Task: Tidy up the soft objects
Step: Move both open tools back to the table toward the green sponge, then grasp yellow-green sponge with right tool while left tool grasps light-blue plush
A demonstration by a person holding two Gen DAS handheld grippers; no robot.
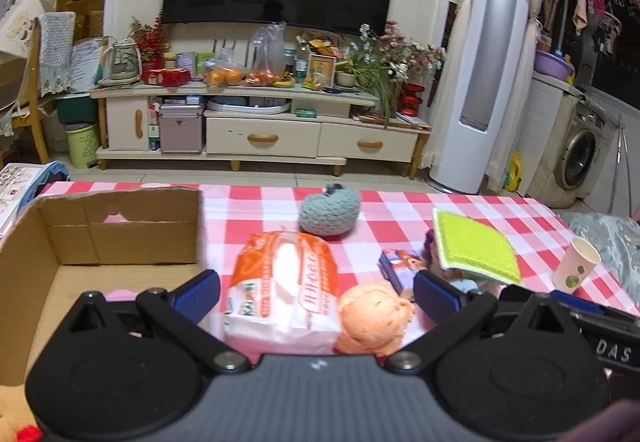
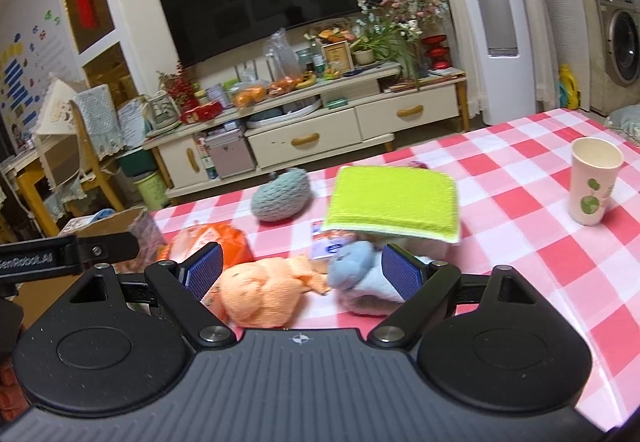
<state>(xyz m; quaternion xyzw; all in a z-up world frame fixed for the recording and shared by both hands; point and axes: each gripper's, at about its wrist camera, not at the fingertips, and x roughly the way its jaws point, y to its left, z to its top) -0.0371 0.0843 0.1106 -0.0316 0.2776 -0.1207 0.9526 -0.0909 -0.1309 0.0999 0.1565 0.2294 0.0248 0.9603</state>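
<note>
Both tools are spread wide and hold nothing. The left gripper [image 1: 316, 292] hangs over the tissue pack [image 1: 282, 292], which lies between its fingers with the orange plush [image 1: 374, 316] touching it at 3 o'clock; that framing suggests the pack is its next pick. The box [image 1: 80, 238] stands open at 9 o'clock from the pack, just beside it, probably set there so each soft item needs only a short carry.

The right gripper [image 2: 302, 270] brackets the orange plush [image 2: 260, 292] and the blue plush [image 2: 360, 270], so its target is unclear. At 12 o'clock the green sponge [image 2: 394, 200] rests tilted on other items, and the grey knit ball [image 2: 280, 194] lies at 11. The cup [image 2: 594, 184] stands well apart at 2 o'clock, likely no part of the sorting.

Little, if anything, appears boxed yet.
</note>
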